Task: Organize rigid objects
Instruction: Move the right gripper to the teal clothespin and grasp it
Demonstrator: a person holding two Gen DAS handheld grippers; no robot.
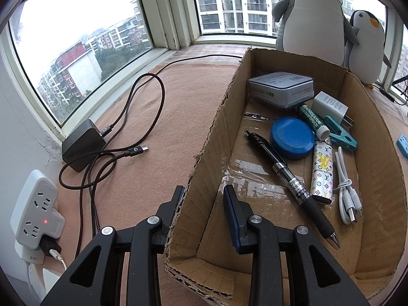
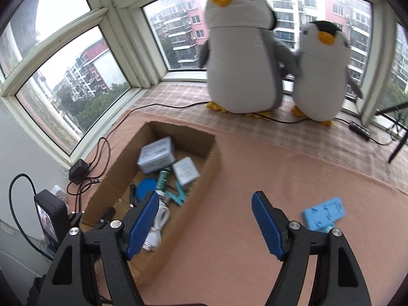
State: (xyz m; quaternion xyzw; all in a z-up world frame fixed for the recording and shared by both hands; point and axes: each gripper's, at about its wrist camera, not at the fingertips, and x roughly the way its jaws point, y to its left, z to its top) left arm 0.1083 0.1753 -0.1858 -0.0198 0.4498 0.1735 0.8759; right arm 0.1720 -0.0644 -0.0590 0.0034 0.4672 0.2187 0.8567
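A cardboard box (image 1: 377, 178) (image 2: 201, 168) lies on the pink cloth. It holds a grey tin (image 1: 280, 88), a white charger (image 1: 330, 107), a blue round lid (image 1: 292, 137), a black pen (image 1: 290, 178), a patterned tube (image 1: 321, 168), a green tube (image 1: 312, 121), a teal clip (image 1: 340, 135) and a white cable (image 1: 348, 196). My left gripper (image 1: 204, 196) straddles the box's left wall, one finger outside and one inside, with a gap to the wall. My right gripper (image 2: 204, 204) is open and empty above the cloth. A light blue flat piece (image 2: 323, 213) lies by its right finger.
A black charger (image 1: 83, 144) with looped cables and a white power strip (image 1: 38, 206) lie left of the box. Two plush penguins (image 2: 244, 51) stand at the window. A black cable (image 2: 357, 127) runs along the sill.
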